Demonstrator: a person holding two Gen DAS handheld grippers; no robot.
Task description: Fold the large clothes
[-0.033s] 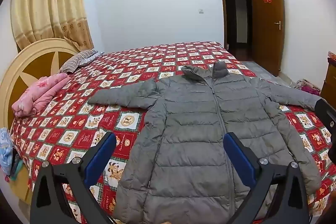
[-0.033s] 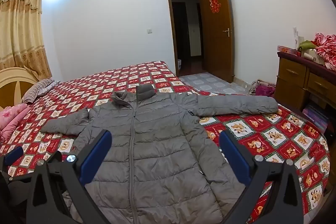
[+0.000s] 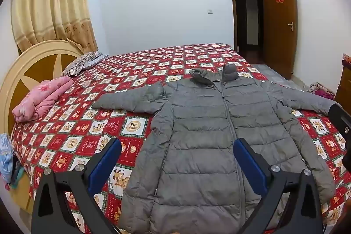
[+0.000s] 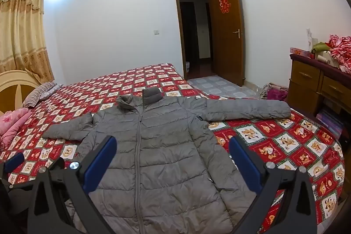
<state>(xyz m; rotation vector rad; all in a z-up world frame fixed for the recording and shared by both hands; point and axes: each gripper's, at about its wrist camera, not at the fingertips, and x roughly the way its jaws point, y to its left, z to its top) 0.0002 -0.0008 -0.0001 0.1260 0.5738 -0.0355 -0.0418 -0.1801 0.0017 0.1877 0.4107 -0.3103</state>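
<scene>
Ahead of me a bed (image 3: 153,63) wears a red checked cover with cartoon squares. At its head, by the round cream headboard (image 3: 33,71), I see a striped pillow (image 3: 81,61) and a folded pink quilt (image 3: 41,98). Yellow curtains (image 3: 52,10) hang behind. A brown door (image 4: 228,30) with a red paper cutting (image 4: 224,5) stands open. To my right, a wooden dresser (image 4: 311,84) holds clutter.

Matt grey quilted puffer jacket (image 3: 204,137), printed cloth bedspread (image 3: 140,71), glossy wooden door (image 4: 228,32), smooth blue fingers (image 3: 105,166)
</scene>
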